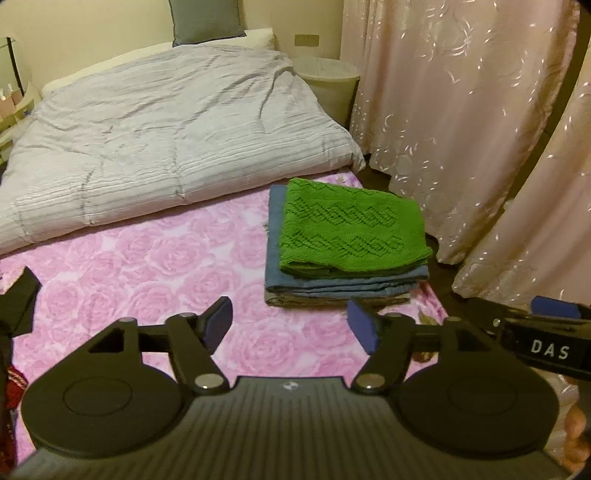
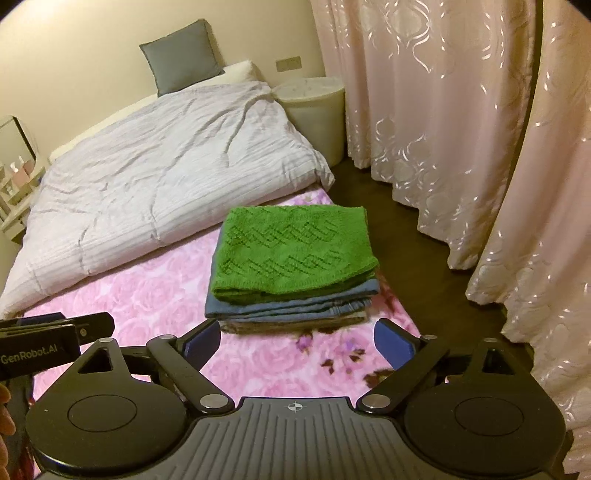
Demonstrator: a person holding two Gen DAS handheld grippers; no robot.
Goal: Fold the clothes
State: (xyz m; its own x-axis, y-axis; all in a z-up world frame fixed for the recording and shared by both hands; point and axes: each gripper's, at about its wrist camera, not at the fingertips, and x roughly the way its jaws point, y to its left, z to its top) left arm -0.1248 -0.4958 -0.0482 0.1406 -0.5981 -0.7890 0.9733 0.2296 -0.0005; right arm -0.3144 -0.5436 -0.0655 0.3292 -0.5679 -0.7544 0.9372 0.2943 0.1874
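A folded green knit garment [image 1: 349, 229] lies on top of a stack of folded clothes: a blue one [image 1: 332, 282] and a grey-brown one beneath. The stack sits on the pink rose-print bed sheet [image 1: 147, 266] near the bed's right edge. It also shows in the right wrist view, green garment [image 2: 295, 254] over blue [image 2: 291, 308]. My left gripper [image 1: 290, 325] is open and empty, just short of the stack. My right gripper [image 2: 297, 345] is open and empty, also just short of the stack. Each gripper appears at the other view's edge.
A rumpled grey-white duvet [image 1: 155, 147] covers the far half of the bed, with a grey pillow [image 1: 205, 20] behind. Pink curtains [image 1: 461, 110] hang at the right beyond a dark floor strip [image 2: 399, 229]. A pale round bin [image 2: 317, 114] stands by the bed's head.
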